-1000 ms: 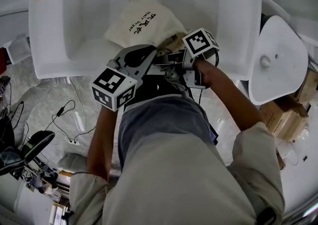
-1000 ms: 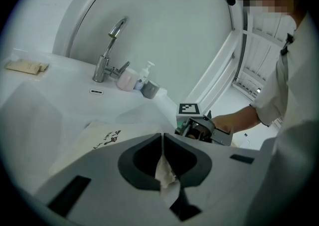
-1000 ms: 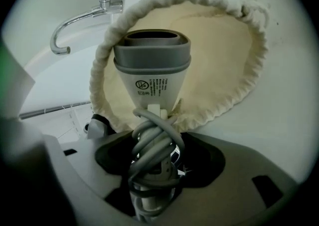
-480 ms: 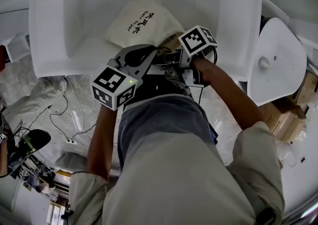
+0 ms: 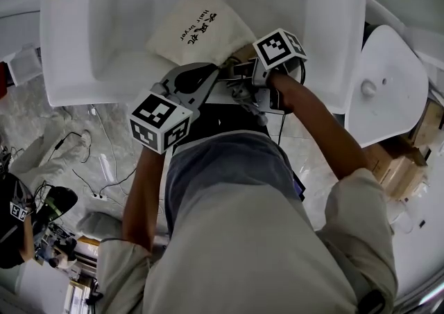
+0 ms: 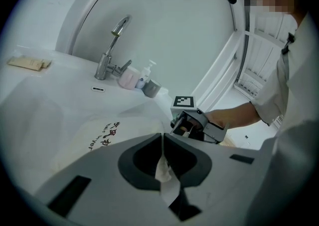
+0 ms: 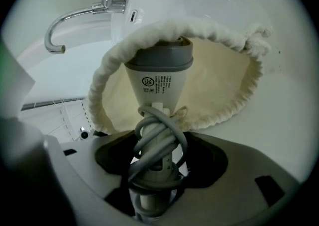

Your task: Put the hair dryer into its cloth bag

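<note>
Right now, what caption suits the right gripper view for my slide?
Right gripper holds the hair dryer by its cord-wrapped handle, head at the mouth of the cloth bag.

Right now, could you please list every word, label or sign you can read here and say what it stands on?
"hair dryer": printed in dark letters on the cloth bag, beside brushed characters I cannot read.
On the hair dryer: a round mark and lines of small print, too small to read.
</note>
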Demonstrator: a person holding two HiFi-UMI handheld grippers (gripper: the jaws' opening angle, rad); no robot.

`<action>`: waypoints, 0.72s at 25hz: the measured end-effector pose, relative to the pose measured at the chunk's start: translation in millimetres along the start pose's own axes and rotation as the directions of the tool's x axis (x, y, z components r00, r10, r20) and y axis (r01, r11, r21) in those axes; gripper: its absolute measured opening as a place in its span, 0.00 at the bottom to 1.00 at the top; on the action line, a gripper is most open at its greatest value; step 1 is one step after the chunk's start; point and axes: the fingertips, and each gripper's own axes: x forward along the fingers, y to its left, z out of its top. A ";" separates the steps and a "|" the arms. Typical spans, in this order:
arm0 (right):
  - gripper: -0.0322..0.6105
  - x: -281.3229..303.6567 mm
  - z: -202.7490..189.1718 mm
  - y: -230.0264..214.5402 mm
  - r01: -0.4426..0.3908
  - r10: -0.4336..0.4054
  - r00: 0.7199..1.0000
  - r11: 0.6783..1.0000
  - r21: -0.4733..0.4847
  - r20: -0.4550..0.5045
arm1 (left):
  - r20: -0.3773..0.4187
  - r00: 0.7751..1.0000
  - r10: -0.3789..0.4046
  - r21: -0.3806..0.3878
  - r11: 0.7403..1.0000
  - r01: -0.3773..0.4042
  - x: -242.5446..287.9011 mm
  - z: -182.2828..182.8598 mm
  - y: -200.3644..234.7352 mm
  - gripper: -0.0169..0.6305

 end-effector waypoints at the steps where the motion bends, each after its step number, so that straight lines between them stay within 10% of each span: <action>1: 0.47 -0.4 2.0 0.0 -0.003 0.003 1.000 1.000 0.006 0.007 | 0.001 1.000 0.000 -0.008 1.000 0.000 0.4 -0.9 0.5 0.06; 18: 0.47 -23.6 7.0 26.0 -0.180 0.170 0.981 0.977 0.116 0.089 | 0.022 0.996 0.086 -0.005 0.996 -0.086 2.5 3.0 8.4 0.06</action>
